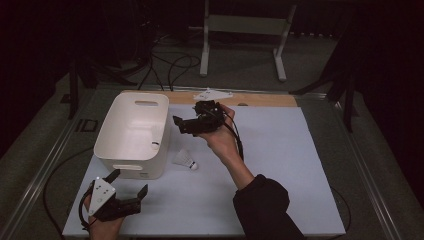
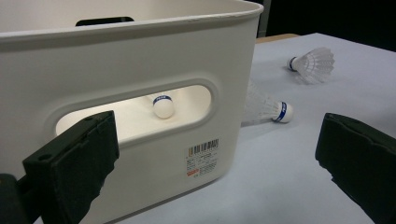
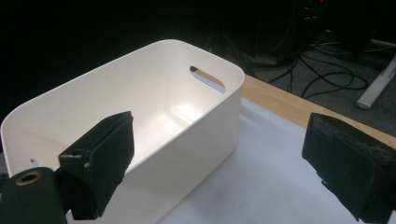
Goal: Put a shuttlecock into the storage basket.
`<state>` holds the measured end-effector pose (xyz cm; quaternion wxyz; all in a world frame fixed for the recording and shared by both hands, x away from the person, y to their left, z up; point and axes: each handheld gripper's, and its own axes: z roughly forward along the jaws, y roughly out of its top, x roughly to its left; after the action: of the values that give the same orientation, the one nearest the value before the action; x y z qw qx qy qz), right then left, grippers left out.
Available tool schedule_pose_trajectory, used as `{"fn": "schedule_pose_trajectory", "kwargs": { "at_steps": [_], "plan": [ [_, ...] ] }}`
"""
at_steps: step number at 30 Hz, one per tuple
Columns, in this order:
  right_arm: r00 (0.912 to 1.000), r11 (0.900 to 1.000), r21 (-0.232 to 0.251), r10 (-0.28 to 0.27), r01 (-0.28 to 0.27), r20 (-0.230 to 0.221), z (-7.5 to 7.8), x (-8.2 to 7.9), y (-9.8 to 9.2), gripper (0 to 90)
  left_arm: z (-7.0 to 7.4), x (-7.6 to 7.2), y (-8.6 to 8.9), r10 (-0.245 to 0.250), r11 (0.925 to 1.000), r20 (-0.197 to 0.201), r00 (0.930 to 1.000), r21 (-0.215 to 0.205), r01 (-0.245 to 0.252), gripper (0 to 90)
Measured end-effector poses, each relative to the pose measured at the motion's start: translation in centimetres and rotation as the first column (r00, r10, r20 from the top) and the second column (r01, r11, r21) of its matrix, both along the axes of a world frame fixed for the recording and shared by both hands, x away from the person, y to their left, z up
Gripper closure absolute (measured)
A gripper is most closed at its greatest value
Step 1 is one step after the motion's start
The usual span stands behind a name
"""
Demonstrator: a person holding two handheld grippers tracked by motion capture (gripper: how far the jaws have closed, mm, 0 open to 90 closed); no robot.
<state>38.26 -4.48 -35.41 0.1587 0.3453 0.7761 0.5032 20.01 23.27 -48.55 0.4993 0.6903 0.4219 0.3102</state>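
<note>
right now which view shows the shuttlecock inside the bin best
The left gripper view: through the handle slot of the white bin the shuttlecock's white cork with its blue band shows clearly. In the high view only a small dark mark shows low on the bin's inner wall. In the right gripper view the near jaw covers that part of the bin.

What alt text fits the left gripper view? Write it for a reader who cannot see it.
A white bin stands close ahead, one shuttlecock visible inside through its handle slot. Two more shuttlecocks lie on the pale table, one beside the bin, another farther off. Black jaws stand wide apart.
</note>
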Motion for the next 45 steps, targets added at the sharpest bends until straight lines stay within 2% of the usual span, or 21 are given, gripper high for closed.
{"fn": "schedule_pose_trajectory", "kwargs": {
  "at_steps": [18,45],
  "plan": [
    [0.9994,0.999,-0.043,-0.027,0.028,0.023,-0.3,-0.1,-1.8,9.2,0.0,0.0,0.0,-0.001,1.0000,-0.001,1.0000,-0.001,0.001,0.2],
    [0.9975,0.992,-0.103,-0.067,0.069,0.023,-1.0,0.0,-4.3,9.2,0.0,-0.1,0.0,0.000,1.0000,-0.001,1.0000,0.000,0.000,0.2]
  ]
}}
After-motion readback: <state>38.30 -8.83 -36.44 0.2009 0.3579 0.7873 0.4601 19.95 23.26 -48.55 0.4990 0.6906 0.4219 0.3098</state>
